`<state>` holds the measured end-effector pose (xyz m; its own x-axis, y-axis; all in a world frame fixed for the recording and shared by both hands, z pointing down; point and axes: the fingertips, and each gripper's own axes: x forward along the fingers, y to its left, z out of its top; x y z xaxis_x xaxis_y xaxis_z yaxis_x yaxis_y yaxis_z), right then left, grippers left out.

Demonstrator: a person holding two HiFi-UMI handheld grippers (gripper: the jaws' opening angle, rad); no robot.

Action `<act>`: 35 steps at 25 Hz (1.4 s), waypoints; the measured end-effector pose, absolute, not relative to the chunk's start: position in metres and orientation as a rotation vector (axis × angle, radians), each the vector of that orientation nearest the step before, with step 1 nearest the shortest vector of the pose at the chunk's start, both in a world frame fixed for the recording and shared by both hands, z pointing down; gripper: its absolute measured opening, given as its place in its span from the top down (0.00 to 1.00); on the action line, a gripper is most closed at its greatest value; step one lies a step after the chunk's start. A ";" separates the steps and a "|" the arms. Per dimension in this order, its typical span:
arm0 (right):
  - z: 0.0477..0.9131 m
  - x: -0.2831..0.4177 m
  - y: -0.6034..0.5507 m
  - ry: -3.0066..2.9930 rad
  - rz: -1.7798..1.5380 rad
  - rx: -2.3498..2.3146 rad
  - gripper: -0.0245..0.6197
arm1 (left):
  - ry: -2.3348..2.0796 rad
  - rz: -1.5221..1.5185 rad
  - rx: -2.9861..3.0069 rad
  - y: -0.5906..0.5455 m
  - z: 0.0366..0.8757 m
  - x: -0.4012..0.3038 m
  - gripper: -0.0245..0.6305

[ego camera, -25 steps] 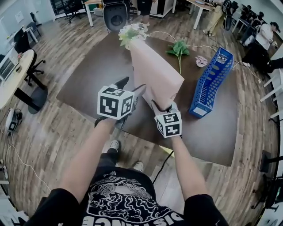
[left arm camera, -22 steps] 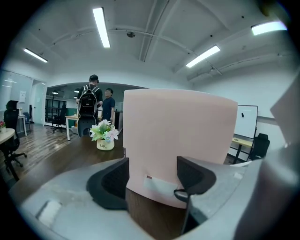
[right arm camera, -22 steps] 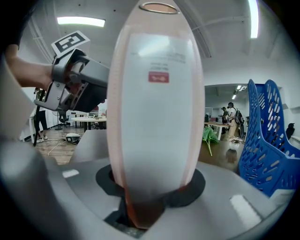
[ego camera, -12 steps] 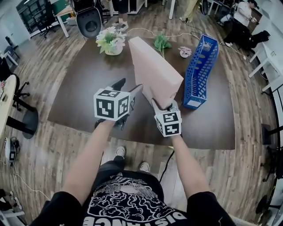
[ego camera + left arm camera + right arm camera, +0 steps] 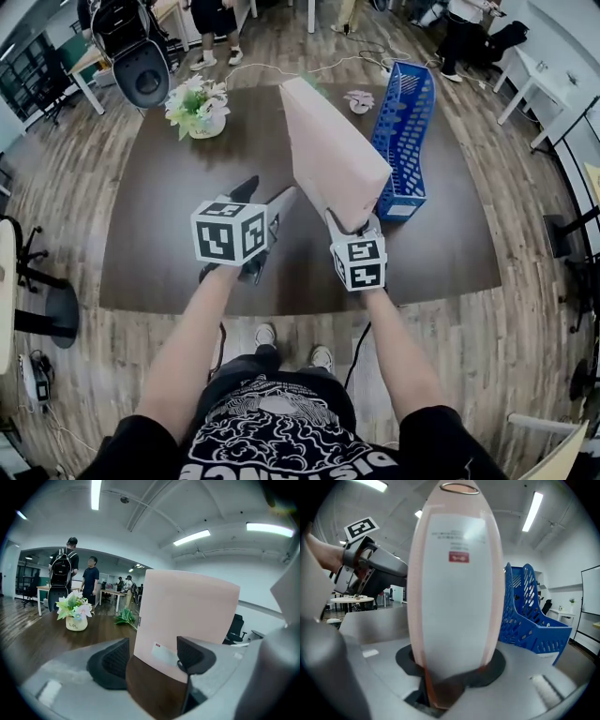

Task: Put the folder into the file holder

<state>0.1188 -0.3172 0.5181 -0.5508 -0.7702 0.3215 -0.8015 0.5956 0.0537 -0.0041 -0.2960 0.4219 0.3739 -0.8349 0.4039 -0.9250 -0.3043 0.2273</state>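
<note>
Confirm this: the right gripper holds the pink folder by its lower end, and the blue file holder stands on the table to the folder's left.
Wrong side: the blue file holder stands on the table to the folder's right, not its left; the head view shows it. The right gripper does hold the pink folder by its lower end.

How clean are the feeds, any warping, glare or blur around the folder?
Head view: strong fisheye bows the table edges, yet the folder and blue file holder look sharp. Left gripper view: dark corners, bright ceiling lights, folder clear. Right gripper view: the folder bulges across the frame, its label print too soft to read.
</note>
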 end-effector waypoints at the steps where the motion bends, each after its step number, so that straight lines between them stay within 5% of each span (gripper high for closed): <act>1: 0.518 0.121 -0.318 -2.504 0.149 1.303 0.68 | -1.506 0.300 2.231 -0.298 0.423 -0.002 0.46; 22: 0.513 0.153 -0.328 -2.341 0.240 1.720 0.74 | -1.166 0.420 2.421 -0.317 0.453 0.023 0.46; 35: 0.431 0.165 -0.295 -2.439 0.126 1.952 0.75 | -1.043 0.384 2.517 -0.314 0.433 0.053 0.46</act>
